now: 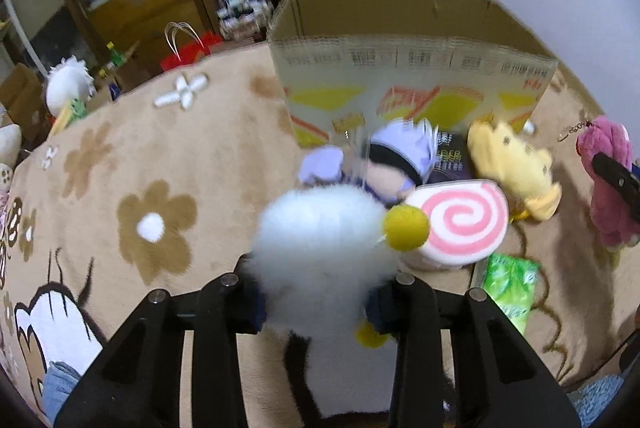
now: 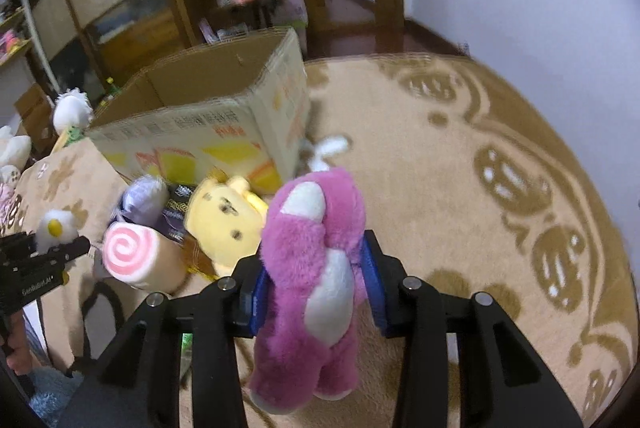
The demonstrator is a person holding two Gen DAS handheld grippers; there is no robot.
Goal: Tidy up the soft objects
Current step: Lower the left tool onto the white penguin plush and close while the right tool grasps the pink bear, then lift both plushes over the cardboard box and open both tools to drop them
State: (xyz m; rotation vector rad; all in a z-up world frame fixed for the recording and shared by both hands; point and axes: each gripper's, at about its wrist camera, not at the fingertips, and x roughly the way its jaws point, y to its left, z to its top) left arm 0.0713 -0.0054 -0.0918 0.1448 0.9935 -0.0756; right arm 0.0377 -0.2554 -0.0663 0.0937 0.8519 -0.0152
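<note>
Between the left gripper (image 1: 320,308) pads sits a fluffy white toy (image 1: 320,248), clamped; its lower part is cut off and blurred. The right gripper (image 2: 316,292) is clamped on a pink plush bear (image 2: 312,288), which hides the pads' inner faces. Just beyond the left gripper lie a pink swirl roll plush (image 1: 460,224), a purple-hooded doll (image 1: 392,164), half hidden, and a yellow plush (image 1: 516,168) on the flowered blanket (image 1: 160,156). Farther off stands the open cardboard box (image 1: 400,68), its inside unseen.
</note>
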